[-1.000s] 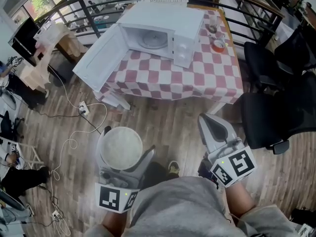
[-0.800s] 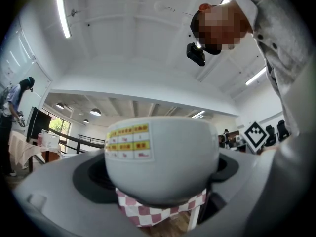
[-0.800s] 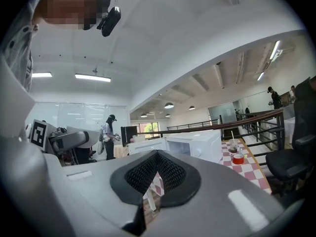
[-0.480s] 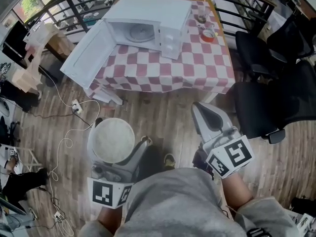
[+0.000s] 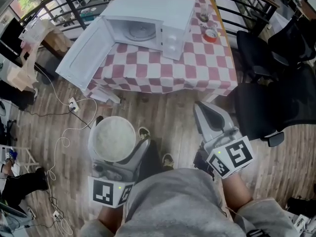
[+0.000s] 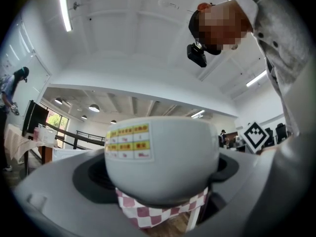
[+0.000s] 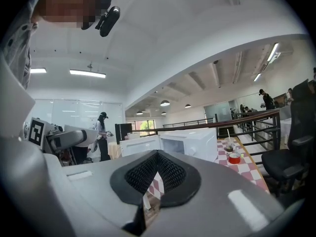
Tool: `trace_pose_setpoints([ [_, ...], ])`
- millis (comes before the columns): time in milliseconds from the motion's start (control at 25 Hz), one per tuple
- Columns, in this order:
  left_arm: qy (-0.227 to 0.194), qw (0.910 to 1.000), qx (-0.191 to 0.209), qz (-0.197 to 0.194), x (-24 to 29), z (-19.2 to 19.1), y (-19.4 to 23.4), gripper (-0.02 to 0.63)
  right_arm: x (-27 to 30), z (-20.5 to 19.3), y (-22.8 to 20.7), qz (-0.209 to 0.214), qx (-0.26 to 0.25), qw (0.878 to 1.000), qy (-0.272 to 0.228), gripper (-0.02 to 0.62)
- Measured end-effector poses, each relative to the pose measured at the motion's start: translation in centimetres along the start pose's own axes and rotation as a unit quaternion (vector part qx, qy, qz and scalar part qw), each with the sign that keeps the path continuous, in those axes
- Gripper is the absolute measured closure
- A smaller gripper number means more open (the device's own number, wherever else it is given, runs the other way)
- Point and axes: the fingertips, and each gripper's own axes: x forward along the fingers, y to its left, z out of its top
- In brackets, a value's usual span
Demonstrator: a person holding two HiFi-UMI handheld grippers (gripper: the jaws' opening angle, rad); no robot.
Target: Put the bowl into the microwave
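Observation:
A white bowl [image 5: 114, 138] is held low over the wooden floor with my left gripper [image 5: 118, 149] shut on it. In the left gripper view the bowl [image 6: 160, 157] fills the space between the jaws and carries a yellow label. The white microwave [image 5: 148, 23] stands on the red-checked table [image 5: 197, 68], ahead and slightly right of the bowl. Its door [image 5: 84, 53] swings open to the left and the glass turntable [image 5: 140, 32] shows inside. My right gripper [image 5: 211, 116] hangs shut and empty at the right, and its own view shows the microwave [image 7: 190, 142] beyond the jaws.
A red tape roll [image 5: 211, 33] and a glass [image 5: 203, 16] stand on the table right of the microwave. Black office chairs [image 5: 276, 98] crowd the right side. A power strip with cables [image 5: 73, 104] lies on the floor at left. A railing [image 5: 74, 9] runs behind the table.
The view has shifted as the person steps toward the table, one shoe now forward beside the bowl. The bowl stays in the left gripper and the right gripper stays shut.

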Motion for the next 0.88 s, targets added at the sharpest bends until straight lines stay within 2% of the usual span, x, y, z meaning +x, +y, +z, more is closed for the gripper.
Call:
trace_pose_setpoints([
  [320, 0.015, 0.9999, -0.007, -0.003, 3.0, -1.6, 3.9, 0.089, 5.0, -0.5, -0.5, -0.005, 0.006, 1.000, 0.015, 0.597],
  [880, 0.028, 0.9988, -0.039, -0.011, 11.2, -4.0, 14.2, 0.089, 17.9, -0.2, -1.4, -0.009, 0.007, 0.999, 0.047, 0.597],
])
